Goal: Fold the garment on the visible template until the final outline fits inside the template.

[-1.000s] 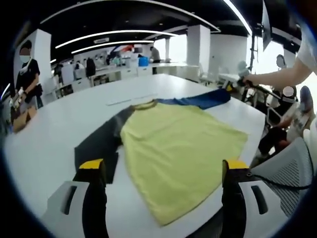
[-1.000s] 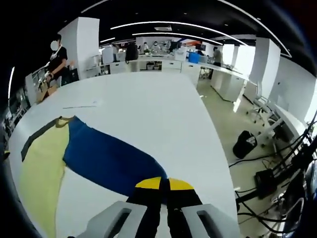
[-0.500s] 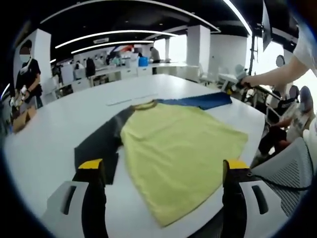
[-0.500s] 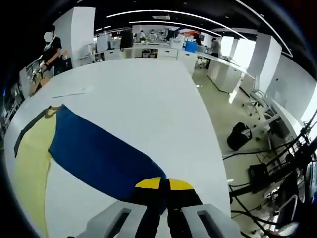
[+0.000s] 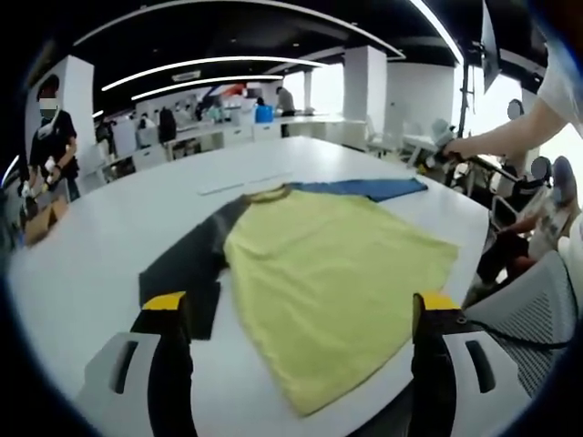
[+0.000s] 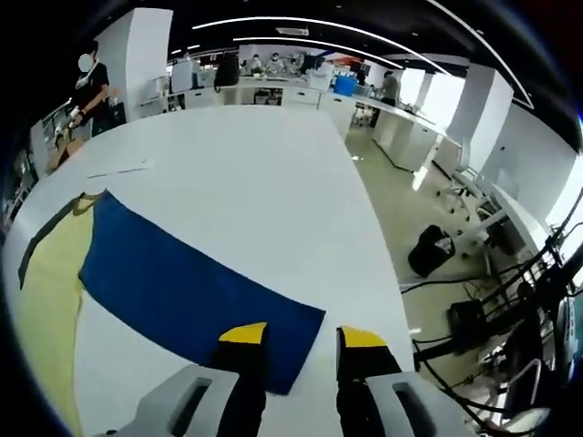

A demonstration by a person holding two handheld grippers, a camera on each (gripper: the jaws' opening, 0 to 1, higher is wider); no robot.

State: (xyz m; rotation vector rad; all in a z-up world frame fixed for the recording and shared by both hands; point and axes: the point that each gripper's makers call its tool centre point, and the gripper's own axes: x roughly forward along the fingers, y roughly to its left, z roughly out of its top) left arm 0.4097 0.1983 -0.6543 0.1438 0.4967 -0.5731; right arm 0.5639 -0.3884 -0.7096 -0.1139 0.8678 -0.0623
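The yellow T-shirt (image 5: 332,278) is seen spread flat on the white counter (image 5: 91,246) with no fold made, its blue sleeve (image 6: 182,296) laid out beneath the parted right tongs (image 6: 296,335), the left tongs (image 5: 296,302) spread and empty.

I observed the garment (image 5: 319,282) spread flat at centre frame in the left gripper view: yellow body, dark grey sleeve (image 5: 187,269) at left, blue sleeve (image 6: 182,296) extended straight, lower left in the right gripper view.
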